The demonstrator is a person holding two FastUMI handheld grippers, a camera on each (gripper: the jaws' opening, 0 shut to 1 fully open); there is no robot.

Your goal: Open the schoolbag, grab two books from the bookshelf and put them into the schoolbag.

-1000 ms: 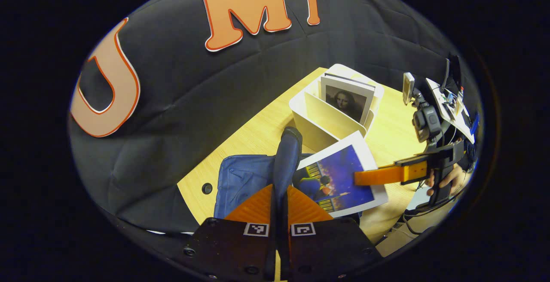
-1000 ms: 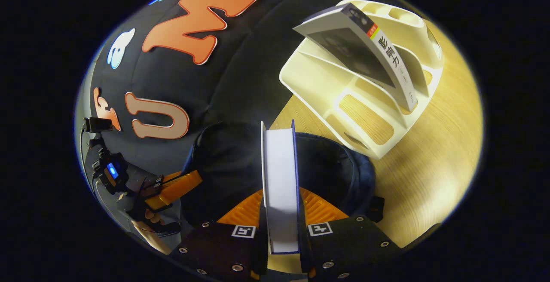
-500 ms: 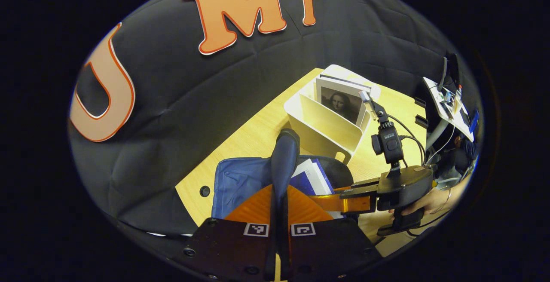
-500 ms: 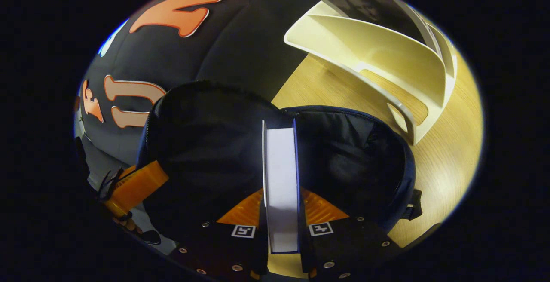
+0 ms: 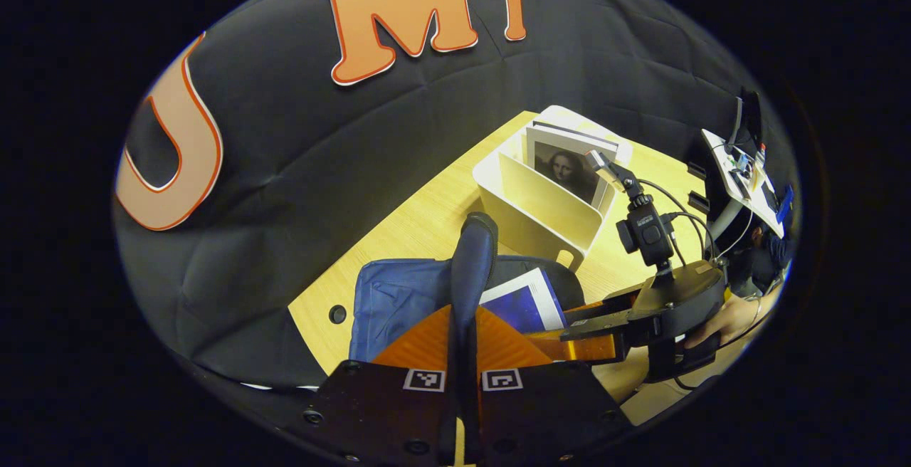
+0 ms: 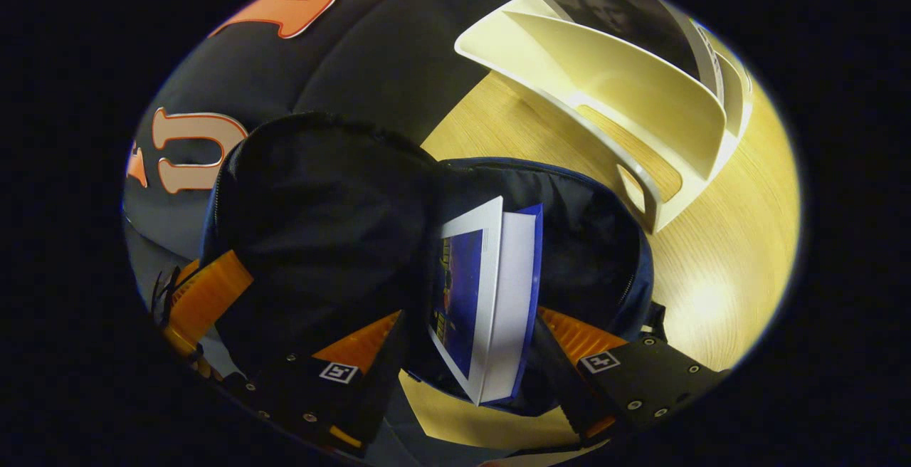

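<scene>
1. The schoolbag [image 5: 398,296] lies on the wooden table [image 5: 427,218], just in front of the white bookshelf [image 5: 541,203], with its mouth open.
2. The left gripper [image 5: 466,310] has its jaws pressed together on the bag's dark handle strap [image 5: 473,260], which runs up between the fingers.
3. The right gripper [image 6: 470,353] has its jaws spread wide on either side of the blue book [image 6: 491,303], and neither finger touches it.
4. That blue book sits tilted inside the bag's dark opening [image 6: 569,239], with its white page edge facing up.
5. In the left gripper view the same book [image 5: 527,303] pokes out of the bag beside the bookshelf, next to the right gripper [image 5: 569,332] and the hand [image 5: 726,317] that holds it.
6. A second book with a portrait cover [image 5: 566,168] stands in the bookshelf's far compartment.
</scene>
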